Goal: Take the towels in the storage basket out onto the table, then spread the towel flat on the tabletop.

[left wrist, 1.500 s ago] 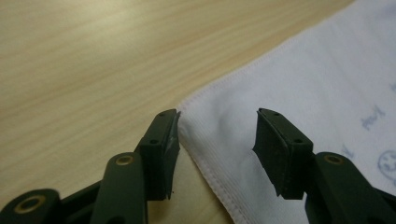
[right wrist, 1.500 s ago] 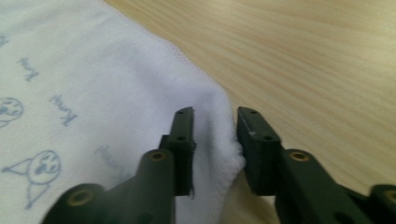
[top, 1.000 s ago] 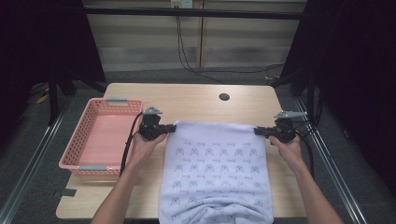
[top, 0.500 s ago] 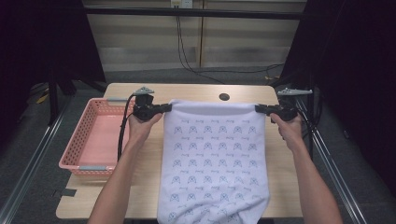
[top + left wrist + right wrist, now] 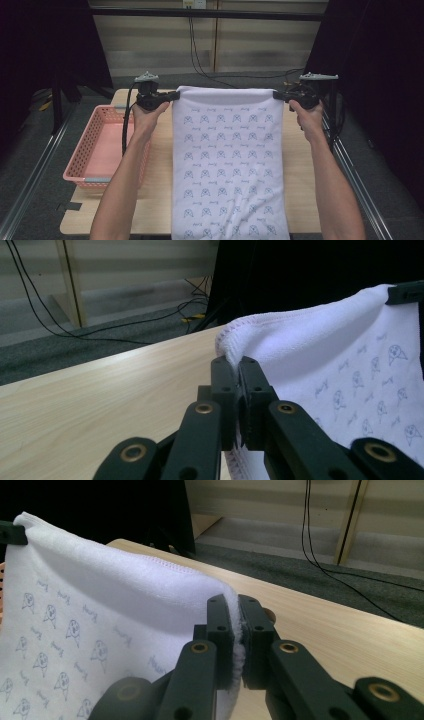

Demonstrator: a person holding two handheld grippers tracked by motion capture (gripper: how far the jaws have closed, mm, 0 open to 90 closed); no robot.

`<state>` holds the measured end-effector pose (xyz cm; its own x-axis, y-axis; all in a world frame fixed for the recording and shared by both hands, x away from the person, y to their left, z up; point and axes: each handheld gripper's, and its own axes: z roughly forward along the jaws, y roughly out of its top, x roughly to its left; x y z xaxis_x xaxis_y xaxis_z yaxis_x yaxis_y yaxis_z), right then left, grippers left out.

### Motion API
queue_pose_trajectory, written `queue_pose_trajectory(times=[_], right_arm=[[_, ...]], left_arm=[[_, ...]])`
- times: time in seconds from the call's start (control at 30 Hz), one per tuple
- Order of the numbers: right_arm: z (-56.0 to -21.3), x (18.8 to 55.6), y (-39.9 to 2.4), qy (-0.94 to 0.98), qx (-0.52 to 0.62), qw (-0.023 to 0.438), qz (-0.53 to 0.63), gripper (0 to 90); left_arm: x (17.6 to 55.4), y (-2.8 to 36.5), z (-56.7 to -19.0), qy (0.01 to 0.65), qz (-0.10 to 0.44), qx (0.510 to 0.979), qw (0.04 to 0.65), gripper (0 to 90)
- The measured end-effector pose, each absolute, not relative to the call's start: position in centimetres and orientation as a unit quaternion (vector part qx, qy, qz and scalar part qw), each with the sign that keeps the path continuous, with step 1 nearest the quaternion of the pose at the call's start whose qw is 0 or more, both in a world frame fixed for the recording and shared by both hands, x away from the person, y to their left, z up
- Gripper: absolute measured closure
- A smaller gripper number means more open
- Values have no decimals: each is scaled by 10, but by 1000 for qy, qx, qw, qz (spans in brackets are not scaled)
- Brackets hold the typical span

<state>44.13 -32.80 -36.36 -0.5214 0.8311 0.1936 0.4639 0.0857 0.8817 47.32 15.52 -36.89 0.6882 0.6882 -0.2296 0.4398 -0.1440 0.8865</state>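
A white towel (image 5: 227,160) with small blue prints hangs stretched between both grippers above the wooden table (image 5: 160,165); its lower part drapes over the table's near edge. My left gripper (image 5: 175,94) is shut on the towel's top left corner, and my right gripper (image 5: 276,94) is shut on the top right corner. In the left gripper view the jaws pinch the hemmed corner of the towel (image 5: 320,360), with the other gripper's tip (image 5: 405,292) on the far corner. The right gripper view shows its jaws clamped on the towel (image 5: 100,615) edge.
A pink plastic basket (image 5: 82,155) sits on the table's left side, with nothing in it. Black cables (image 5: 200,55) run across the grey floor beyond the table. Metal rails (image 5: 35,165) flank the table on both sides. A small dark hole (image 5: 270,614) marks the tabletop.
Both grippers have risen and moved away from the person, lifting the towel's top edge off the table so more of the towel hangs upright. The grips on both corners stay the same.
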Motion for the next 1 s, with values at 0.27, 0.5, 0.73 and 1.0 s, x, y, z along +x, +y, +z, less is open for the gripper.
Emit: queue_pose_trajectory(times=[0.27, 0.5, 0.73, 1.0], right_arm=[[-353, 431, -332, 707, 443, 182, 520, 858], [-339, 391, -335, 707, 415, 176, 546, 860], [-349, 333, -332, 742, 391, 152, 523, 862], [-390, 252, -335, 771, 388, 116, 492, 862]], left_arm=[[461, 158, -356, 360, 111, 745, 551, 873], [422, 165, -340, 326, 119, 749, 564, 873], [367, 172, -354, 297, 106, 770, 555, 872], [295, 173, -397, 282, 54, 800, 527, 872]])
